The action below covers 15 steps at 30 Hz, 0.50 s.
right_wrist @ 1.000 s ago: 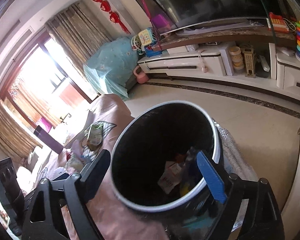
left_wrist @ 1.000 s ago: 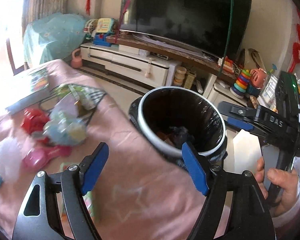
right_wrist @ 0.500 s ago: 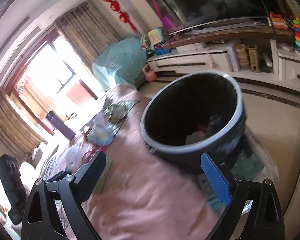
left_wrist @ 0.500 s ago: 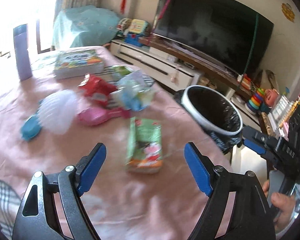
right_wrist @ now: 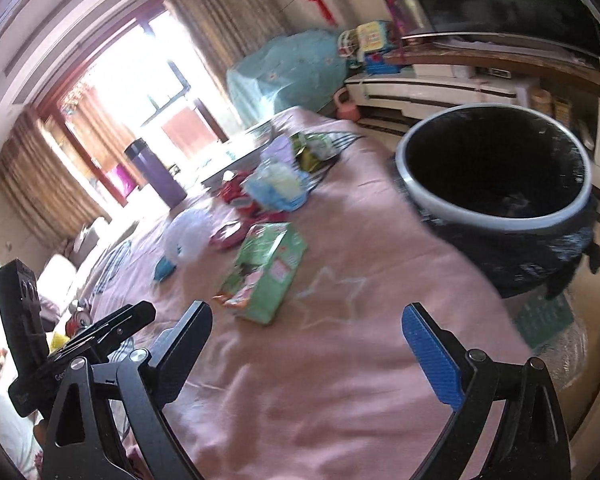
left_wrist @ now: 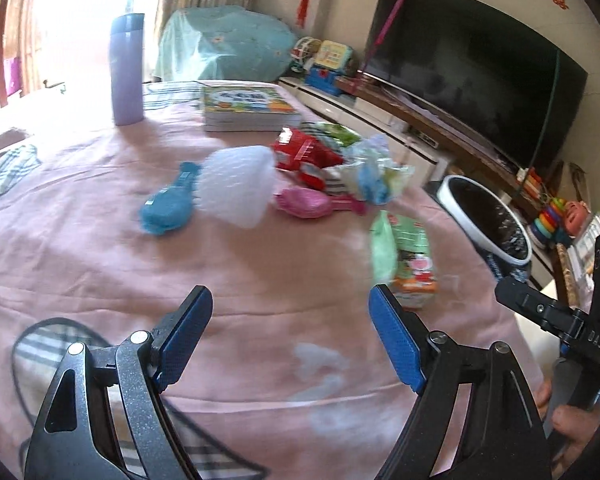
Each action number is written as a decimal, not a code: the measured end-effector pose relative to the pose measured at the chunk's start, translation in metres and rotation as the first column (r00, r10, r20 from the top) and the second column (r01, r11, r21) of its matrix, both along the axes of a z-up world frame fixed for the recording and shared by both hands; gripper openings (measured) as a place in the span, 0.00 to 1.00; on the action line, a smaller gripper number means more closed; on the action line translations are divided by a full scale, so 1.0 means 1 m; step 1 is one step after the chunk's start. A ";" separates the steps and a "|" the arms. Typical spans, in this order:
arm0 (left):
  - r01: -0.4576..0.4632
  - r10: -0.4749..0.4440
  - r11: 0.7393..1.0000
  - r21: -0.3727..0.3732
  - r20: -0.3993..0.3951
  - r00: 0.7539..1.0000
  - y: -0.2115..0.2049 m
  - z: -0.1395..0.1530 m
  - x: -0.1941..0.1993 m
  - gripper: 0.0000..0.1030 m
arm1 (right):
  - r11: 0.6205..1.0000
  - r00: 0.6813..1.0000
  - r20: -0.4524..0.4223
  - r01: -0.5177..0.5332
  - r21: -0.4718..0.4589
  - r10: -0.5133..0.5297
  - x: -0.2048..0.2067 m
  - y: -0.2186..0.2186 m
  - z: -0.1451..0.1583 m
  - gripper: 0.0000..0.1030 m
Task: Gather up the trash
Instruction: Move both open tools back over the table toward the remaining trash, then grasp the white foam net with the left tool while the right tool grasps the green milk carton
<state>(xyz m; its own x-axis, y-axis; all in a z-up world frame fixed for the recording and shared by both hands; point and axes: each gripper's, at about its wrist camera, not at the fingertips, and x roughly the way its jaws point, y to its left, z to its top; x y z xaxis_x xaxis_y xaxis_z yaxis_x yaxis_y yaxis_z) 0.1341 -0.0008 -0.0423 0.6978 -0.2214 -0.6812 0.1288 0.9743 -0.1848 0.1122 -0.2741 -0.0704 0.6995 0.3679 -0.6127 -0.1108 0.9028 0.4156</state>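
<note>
Over the counter [left_wrist: 100, 264] I hold both grippers, left [left_wrist: 290, 334] and right [right_wrist: 306, 346], fingers apart and empty, ready for the green packet [left_wrist: 410, 256] beside the bin [left_wrist: 488, 216].

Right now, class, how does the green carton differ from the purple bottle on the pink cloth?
The green carton lies flat; the purple bottle stands upright. The green carton is boxy and printed; the purple bottle is round and plain. The green carton lies nearer the bin. Both rest on the pink cloth.
</note>
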 end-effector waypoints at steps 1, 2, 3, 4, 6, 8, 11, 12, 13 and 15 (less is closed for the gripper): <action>-0.006 0.006 1.000 0.001 -0.001 1.000 0.005 0.000 0.001 0.80 | 1.000 1.000 -0.001 -0.008 -0.007 0.008 0.002 0.006 -0.001 0.94; -0.018 0.018 1.000 0.002 -0.003 1.000 0.011 -0.001 0.003 0.80 | 1.000 1.000 -0.006 -0.016 -0.016 0.016 0.004 0.013 -0.001 0.94; -0.028 0.028 1.000 0.003 -0.005 1.000 0.016 -0.001 0.006 0.80 | 1.000 1.000 -0.009 -0.025 -0.019 0.025 0.006 0.018 -0.003 0.94; -0.034 0.034 0.999 0.004 -0.005 0.999 0.019 -0.001 0.007 0.80 | 0.999 0.999 -0.012 -0.030 -0.021 0.030 0.008 0.021 -0.004 0.94; -0.047 0.047 0.999 0.009 -0.006 0.999 0.027 -0.001 0.011 0.80 | 0.999 0.999 -0.021 -0.046 -0.021 0.045 0.013 0.028 -0.006 0.94; -0.051 0.051 0.999 0.015 -0.005 0.999 0.032 -0.001 0.016 0.80 | 0.998 0.998 -0.031 -0.047 -0.029 0.046 0.017 0.033 -0.008 0.94; -0.047 0.047 0.998 0.029 0.004 0.999 0.035 0.001 0.024 0.80 | 0.998 0.998 -0.047 -0.049 -0.032 0.047 0.025 0.039 -0.011 0.94; -0.044 0.044 0.998 0.041 0.004 0.999 0.035 0.001 0.029 0.80 | 0.998 0.998 -0.049 -0.049 -0.035 0.048 0.027 0.041 -0.012 0.94; -0.044 0.044 0.998 0.053 0.000 0.999 0.035 0.000 0.033 0.80 | 0.998 0.997 -0.052 -0.051 -0.037 0.049 0.030 0.043 -0.012 0.93; -0.047 0.048 0.995 0.082 -0.007 0.999 0.033 -0.001 0.042 0.80 | 0.997 0.997 -0.063 -0.057 -0.042 0.054 0.035 0.047 -0.014 0.93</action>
<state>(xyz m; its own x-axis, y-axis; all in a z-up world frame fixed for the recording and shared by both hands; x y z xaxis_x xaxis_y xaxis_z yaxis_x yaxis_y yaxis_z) 0.1765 0.0326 -0.0432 0.6997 -0.1312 -0.7022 0.0806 0.9912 -0.1049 0.1469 -0.2272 -0.0846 0.6388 0.3770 -0.6707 -0.1367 0.9135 0.3833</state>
